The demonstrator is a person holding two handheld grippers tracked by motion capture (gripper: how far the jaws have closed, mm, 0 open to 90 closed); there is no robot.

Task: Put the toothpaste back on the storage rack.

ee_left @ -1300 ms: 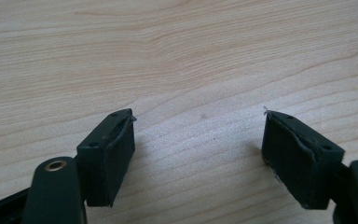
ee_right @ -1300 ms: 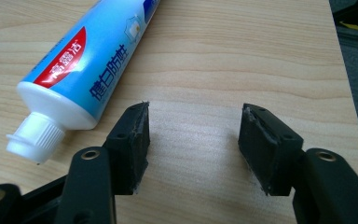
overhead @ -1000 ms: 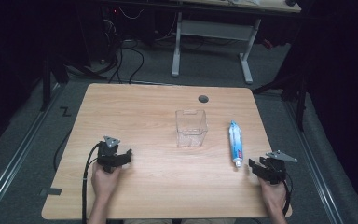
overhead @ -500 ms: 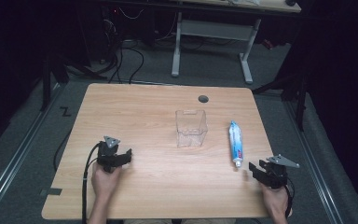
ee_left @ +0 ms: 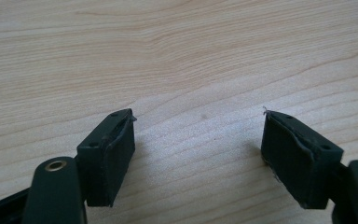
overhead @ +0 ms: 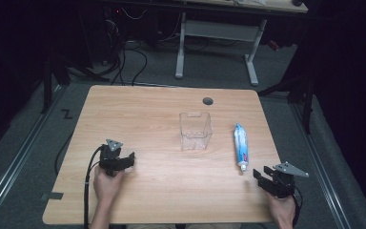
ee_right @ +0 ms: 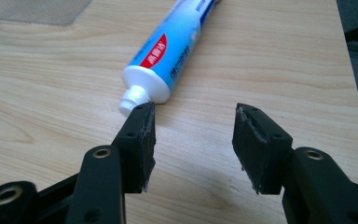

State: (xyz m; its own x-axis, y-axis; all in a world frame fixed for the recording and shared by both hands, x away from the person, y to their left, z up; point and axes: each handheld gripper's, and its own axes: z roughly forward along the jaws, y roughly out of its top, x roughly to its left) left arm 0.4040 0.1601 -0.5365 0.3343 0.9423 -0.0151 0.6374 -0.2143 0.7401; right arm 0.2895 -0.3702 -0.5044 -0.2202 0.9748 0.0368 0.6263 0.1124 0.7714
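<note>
Nearest, right gripper (overhead: 265,176): lower right of the high view, held in a hand at the table's near edge; jaws apart with bare wood between them, and they have just been closing a little.
Right gripper view: gripper (ee_right: 193,140) gap holds nothing; the tube's white cap sits just beyond the tip of the jaw on the frame's left, touching or not I cannot tell.
Left gripper (overhead: 126,161): lower left of the high view, gripped by a hand (overhead: 107,183), cable trailing off the near edge; jaws wide apart.
Left gripper view: gripper (ee_left: 198,140) over plain wood grain, nothing between the pads.
Toothpaste tube (overhead: 240,146): lying flat, right of centre in the high view, cap end toward the right gripper, blue and white with a red patch (ee_right: 170,51).
Clear plastic container (overhead: 195,130): centre of frame, upright, just left of the tube, apart from it.
Table (overhead: 147,109): light wood, a round cable hole (overhead: 208,101) near the far edge.
Farthest: white-legged desk (overhead: 217,33) on grey floor, upper frame.
</note>
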